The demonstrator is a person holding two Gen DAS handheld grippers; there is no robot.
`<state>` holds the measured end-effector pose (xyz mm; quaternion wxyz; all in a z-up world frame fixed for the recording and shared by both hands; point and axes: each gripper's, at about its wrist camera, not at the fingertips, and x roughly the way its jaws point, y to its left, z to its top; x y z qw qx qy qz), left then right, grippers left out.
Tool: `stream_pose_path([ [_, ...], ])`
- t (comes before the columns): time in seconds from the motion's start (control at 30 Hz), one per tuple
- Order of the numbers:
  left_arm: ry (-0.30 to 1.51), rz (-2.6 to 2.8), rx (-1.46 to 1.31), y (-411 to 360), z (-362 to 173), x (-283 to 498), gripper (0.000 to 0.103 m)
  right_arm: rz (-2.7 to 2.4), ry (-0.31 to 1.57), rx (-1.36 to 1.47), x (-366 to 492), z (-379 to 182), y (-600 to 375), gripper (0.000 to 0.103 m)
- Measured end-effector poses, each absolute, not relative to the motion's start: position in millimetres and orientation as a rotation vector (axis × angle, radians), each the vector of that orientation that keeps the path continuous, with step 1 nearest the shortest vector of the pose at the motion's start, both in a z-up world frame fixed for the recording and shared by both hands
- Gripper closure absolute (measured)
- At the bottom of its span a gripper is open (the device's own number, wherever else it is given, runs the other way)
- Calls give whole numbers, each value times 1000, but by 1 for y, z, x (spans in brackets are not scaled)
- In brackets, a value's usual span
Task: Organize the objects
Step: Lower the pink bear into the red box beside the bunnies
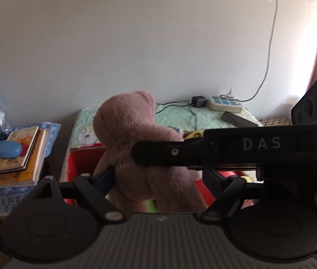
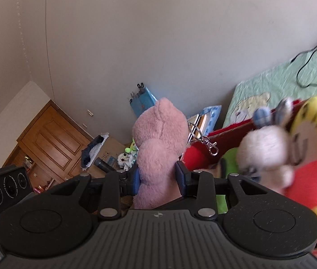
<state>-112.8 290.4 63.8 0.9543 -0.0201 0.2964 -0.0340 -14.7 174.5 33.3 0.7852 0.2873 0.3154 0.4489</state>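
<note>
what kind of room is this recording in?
Most likely a bedroom: a bed with a green cartoon-print bedspread, a side table stacked with books, and a wooden wardrobe. The right gripper holds a pink teddy bear.

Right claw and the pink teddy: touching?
Touching. The right wrist view shows the right claw with both blue pads pressed into the pink teddy, squeezing its body between them.

Pink plush bear (image 1: pixel 136 148) between left claw (image 1: pixel 158 174) fingers, red box (image 1: pixel 84 157) behind
</note>
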Motion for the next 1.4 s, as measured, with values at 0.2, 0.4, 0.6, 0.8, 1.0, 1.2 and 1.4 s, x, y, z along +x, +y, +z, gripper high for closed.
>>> stream_pose_path([
  [0.2,682,-47,-97,327,33,-92,22,936,732,627,-3,8,197,69],
  [0.4,740,-68,-105,336,8,-78,22,872,785,644,2,-12,199,70],
  [0.6,733,-71,-68,332,-5,-66,19,825,769,662,12,-25,193,77],
  [0.8,723,-105,-35,333,-8,-63,16,798,760,649,10,-21,191,78],
  [1.0,736,-143,47,327,-14,-78,16,812,785,657,4,-27,177,80],
  [1.2,728,-121,115,319,-16,-90,16,791,777,638,-1,-17,172,75],
  [1.4,733,-124,28,338,-9,-103,16,810,767,640,-10,-5,165,77],
])
